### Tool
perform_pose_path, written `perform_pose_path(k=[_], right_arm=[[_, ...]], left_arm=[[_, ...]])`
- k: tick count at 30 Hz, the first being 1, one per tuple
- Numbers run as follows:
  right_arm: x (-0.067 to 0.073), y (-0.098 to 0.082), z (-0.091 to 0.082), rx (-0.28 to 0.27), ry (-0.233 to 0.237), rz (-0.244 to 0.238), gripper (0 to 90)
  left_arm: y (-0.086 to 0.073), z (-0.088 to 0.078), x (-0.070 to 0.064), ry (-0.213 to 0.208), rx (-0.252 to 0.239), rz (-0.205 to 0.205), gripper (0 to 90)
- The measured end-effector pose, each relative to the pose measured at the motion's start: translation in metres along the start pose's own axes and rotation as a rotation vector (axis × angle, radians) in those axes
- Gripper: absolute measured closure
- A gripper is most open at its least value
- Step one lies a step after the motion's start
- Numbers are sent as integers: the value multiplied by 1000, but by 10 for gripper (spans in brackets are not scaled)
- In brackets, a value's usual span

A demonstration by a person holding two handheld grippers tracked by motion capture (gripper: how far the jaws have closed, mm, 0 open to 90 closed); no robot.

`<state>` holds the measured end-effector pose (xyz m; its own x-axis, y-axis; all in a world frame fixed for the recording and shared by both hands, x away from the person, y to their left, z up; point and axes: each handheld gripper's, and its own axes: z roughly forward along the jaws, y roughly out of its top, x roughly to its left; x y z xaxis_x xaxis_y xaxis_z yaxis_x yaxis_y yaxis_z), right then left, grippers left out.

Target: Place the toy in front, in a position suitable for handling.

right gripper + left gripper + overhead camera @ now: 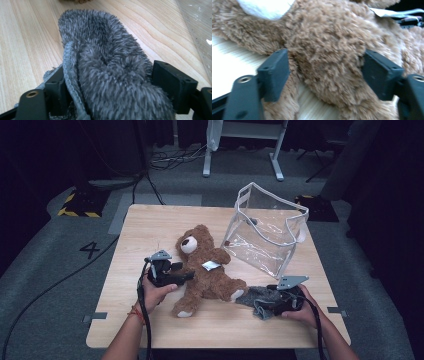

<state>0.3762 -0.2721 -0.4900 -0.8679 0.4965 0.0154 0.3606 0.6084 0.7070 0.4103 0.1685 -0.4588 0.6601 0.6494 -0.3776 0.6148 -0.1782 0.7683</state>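
**Here: a bear at your left hand, a grey cloth at your right**

Now, start with the writing. A big number 4 [90, 249] is marked on the grey floor [50, 270], left of the table [145, 222]. The teddy bear [206, 270] has a small white tag [210, 265] on its tummy, but any words on it are too small to read. The clear bag [265, 232] with white edges shows no words that you can read.

The brown teddy bear lies on its back in the middle of the wooden table. Your left gripper [186, 277] comes at it from the left side. In the left gripper view, a fluffy brown part of the bear [327, 57] sits right between the two black jaws. The jaws stand wide apart, one on each side of the fur. Both pads [274, 73] touch the fur at its edges, but they do not squeeze it.

The grey fluffy cloth [257, 299] lies on the table just beside the bear's foot, in front of the clear bag. Your right gripper [274, 302] is on it. In the right gripper view, the cloth [110, 65] is bunched up between the jaws and fills the gap. The jaws stand wide, and you cannot tell if they pinch it.
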Motion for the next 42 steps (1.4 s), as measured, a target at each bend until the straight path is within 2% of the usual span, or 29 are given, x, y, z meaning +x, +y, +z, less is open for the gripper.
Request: perform_pose_path(k=[1,2,6,8,11,12,13,14,15,16,17,20,25,27,28,29,30,31,32,33,34,35,36,40,42], right_arm=[[0,0,0,3,-3,-6,224],[1,0,0,7,-6,-14,224],[1,-1,-2,13,-9,-25,223],[0,-2,-2,9,-6,-22,223],[0,-2,-3,8,-6,-22,223],[0,-3,-3,8,-7,-23,223],[0,-3,-3,8,-7,-23,223],[0,-3,-3,4,-8,-26,223],[0,-3,-3,4,-8,-26,223],[0,-4,-3,2,-3,-26,223],[0,-4,-3,2,-3,-26,223],[0,-4,-3,2,-3,-29,222],[0,-5,-3,0,-3,-33,217],[0,-5,-2,-1,-1,-36,212],[0,-5,-2,-1,-1,-36,212],[0,-5,-2,-1,2,-39,211],[0,-5,-2,-1,2,-39,211],[-1,-5,-2,-2,5,-37,211],[-1,-5,-2,-2,7,-34,210],[-1,-6,-2,-4,7,-34,210],[-1,-6,-2,-4,7,-34,210],[-2,-6,-2,-8,9,-34,210],[-2,-6,-2,-10,11,-32,210],[-2,-6,-2,-11,8,-33,211],[-2,-6,-2,-9,10,-34,212]], left_arm=[[0,0,0,0,0,0,190],[8,0,2,20,-4,-7,162],[22,2,7,33,0,-22,154],[34,10,16,62,15,-47,153],[39,22,26,33,53,-100,132],[39,22,26,33,53,-100,89],[40,26,27,32,62,-107,89],[41,31,30,9,67,-137,46],[41,31,30,9,67,-137,41],[39,37,33,-26,78,-187,30],[39,37,33,-26,78,-187,28],[32,43,33,-82,67,-233,27],[28,45,32,-152,83,-264,29],[28,50,29,-187,103,-259,30],[28,50,29,-187,103,-259,31],[29,52,24,-197,108,-227,45],[29,52,24,-197,108,-227,93],[31,52,20,-229,88,-196,174],[32,52,17,-247,72,-171,293],[34,52,13,-235,73,-142,393],[34,52,13,-235,73,-142,429],[37,53,6,-220,81,-102,466],[38,53,4,-216,75,-85,504],[39,51,3,-215,52,-56,714],[39,49,2,-202,45,-38,790]])
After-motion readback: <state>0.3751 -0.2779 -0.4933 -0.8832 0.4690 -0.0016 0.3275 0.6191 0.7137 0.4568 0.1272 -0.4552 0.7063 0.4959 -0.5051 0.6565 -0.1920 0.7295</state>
